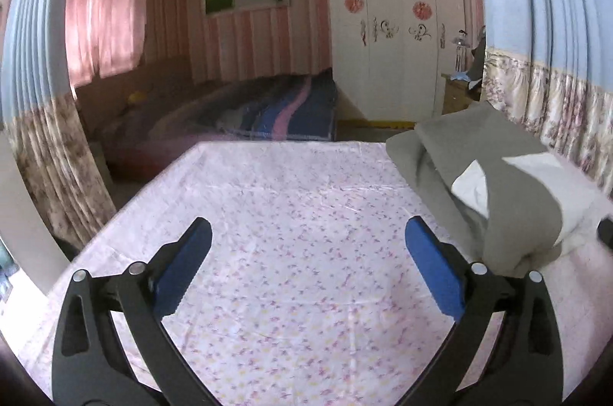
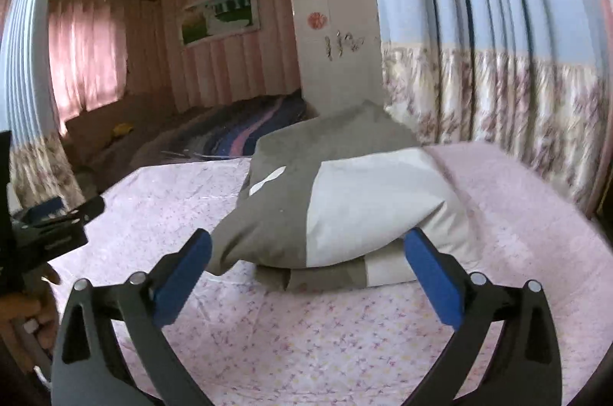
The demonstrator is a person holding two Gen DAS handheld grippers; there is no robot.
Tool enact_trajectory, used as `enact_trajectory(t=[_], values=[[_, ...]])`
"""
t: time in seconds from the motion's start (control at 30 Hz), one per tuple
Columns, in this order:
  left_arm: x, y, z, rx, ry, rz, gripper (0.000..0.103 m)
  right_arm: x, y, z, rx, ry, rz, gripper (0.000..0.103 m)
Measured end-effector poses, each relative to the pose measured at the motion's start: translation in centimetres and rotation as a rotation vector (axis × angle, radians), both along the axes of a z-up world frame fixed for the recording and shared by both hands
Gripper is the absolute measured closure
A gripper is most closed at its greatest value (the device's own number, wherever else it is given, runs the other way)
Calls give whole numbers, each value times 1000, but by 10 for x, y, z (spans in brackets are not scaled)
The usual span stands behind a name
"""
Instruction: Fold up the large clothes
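Both claws, left claw (image 1: pixel 308 266) and right claw (image 2: pixel 306 272), gape wide and empty; folded garment (image 2: pixel 345 207) perhaps blurred at its right edge.

Left tongs (image 1: pixel 308 268) spread wide and holding nothing, right tongs (image 2: pixel 306 277) likewise agape, both level

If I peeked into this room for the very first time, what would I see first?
You'd notice the puffy grey and white garment bundled on the pink flowered sheet, right in front of the open right gripper. The left gripper is open too, above bare sheet, with the garment off to its right. Behind are glowing pink curtains and a white wardrobe with red stickers.
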State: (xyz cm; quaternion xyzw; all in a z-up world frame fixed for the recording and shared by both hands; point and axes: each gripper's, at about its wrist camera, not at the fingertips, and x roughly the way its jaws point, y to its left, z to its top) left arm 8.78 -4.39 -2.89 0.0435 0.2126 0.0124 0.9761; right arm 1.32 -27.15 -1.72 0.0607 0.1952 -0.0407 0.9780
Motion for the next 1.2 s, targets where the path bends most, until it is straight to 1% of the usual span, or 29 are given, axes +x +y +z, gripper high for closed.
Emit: enact_trajectory(t=[0.03, 0.07, 0.13, 0.2, 0.3, 0.37, 0.4, 0.53, 0.63, 0.8, 1.1, 1.2], values=[[-2, -2, -1, 18, -11, -8, 3, -3, -2, 0, 10, -11, -17, 2], [-3, -4, -1, 20, -14, -27, 3, -5, -5, 0, 24, -16, -29, 2], [-4, -8, -1, -2, -12, -55, 3, -6, -12, -2, 54, -19, -46, 2], [-9, -10, -4, -9, -15, -74, 3, -7, -15, -5, 42, -19, -61, 2], [-9, -17, -11, 19, 5, -97, 3, -6, -21, -8, 39, -14, -71, 2], [-9, -15, -13, 31, 1, -86, 3, -6, -23, -9, 51, -8, -68, 2], [-9, -11, -13, 23, 1, -78, 3, -5, -23, -10, 48, -3, -65, 2], [-6, 3, -14, -46, 8, -50, 3, -5, -13, -10, 14, -3, -42, 2], [-4, 9, -15, -71, 10, -24, 3, -7, -6, -10, -10, -8, -26, 2], [-2, 9, -18, -62, 25, -9, 3, -9, -2, -9, -27, -11, -14, 2], [-3, 2, -21, -55, 43, -42, 3, -11, -4, -8, -24, -8, -18, 2], [-3, 4, -21, -67, 50, -48, 3, -11, -4, -8, -26, -6, -15, 2]])
